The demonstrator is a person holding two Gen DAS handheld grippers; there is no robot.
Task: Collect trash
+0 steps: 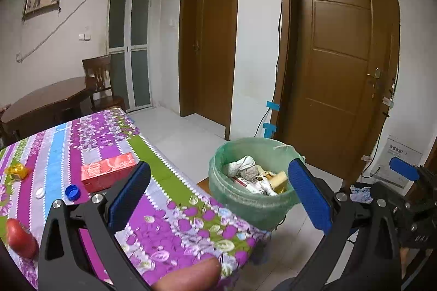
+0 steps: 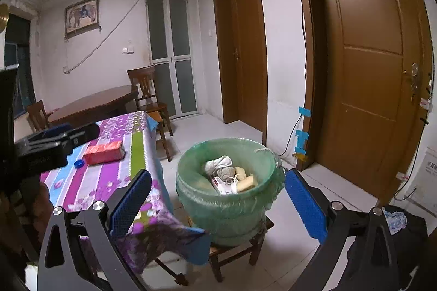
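On the left stands a table under a purple flowered cloth. Going left to right across it in the left wrist view: one red fruit at the near left edge, one small yellow wrapper farther back, one white cap, one blue bottle cap, and one red box lying flat just right of the blue cap. That makes five loose items on the cloth.

The left gripper hangs over the table's near right corner, its two blue pads spread wide with nothing between them.

Right of the table, one bin lined with a green bag sits on a low wooden stool. Inside lie crumpled white and grey pieces, a printed carton and a yellow block, too heaped to count exactly.

The right gripper faces the bin from the near side, jaws likewise wide and empty. Two brown doors close the far right wall.
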